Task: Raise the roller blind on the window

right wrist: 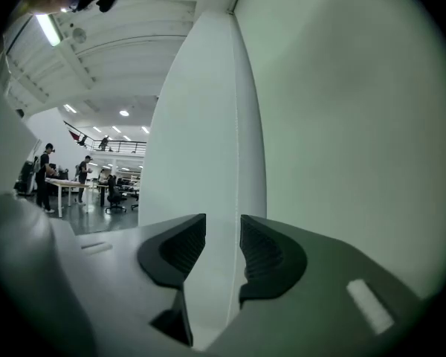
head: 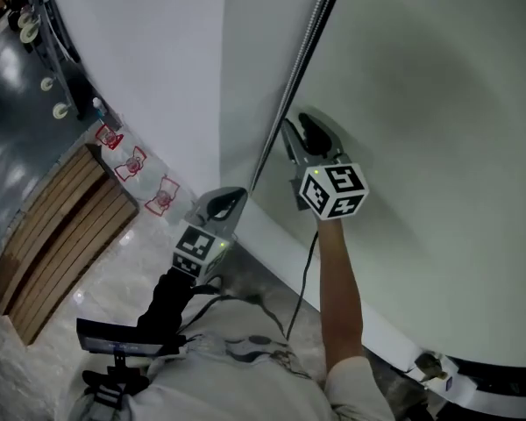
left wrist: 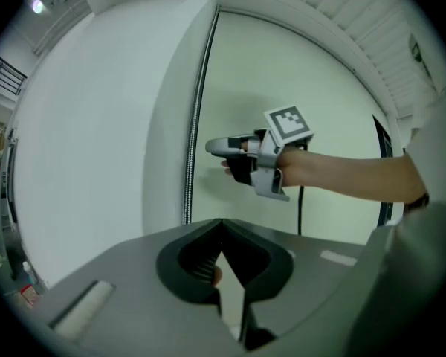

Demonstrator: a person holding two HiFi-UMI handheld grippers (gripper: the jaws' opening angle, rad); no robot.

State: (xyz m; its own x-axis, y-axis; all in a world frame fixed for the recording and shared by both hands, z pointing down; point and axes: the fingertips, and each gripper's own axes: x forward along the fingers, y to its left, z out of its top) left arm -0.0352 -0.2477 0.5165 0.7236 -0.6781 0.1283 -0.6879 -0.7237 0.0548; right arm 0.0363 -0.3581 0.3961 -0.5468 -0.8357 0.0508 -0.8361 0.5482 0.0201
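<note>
The pale roller blind (head: 438, 103) hangs down over the window and fills the right of the head view. Its bead chain (head: 294, 77) runs along the blind's left edge, beside the white wall. My right gripper (head: 296, 123) is held up against the blind, just right of the chain, and is open. In the right gripper view nothing lies between its pads (right wrist: 264, 251). My left gripper (head: 232, 196) sits lower, near the chain's lower end, and is shut. The left gripper view shows the chain (left wrist: 195, 125) passing left of the closed jaws, not visibly gripped, with the right gripper (left wrist: 214, 147) ahead.
A white wall column (head: 158, 60) stands left of the blind. A slatted wooden platform (head: 57, 235) and red floor marks (head: 136, 160) lie below left. A black cable (head: 307, 270) hangs from the right gripper. People stand at desks far off (right wrist: 44, 177).
</note>
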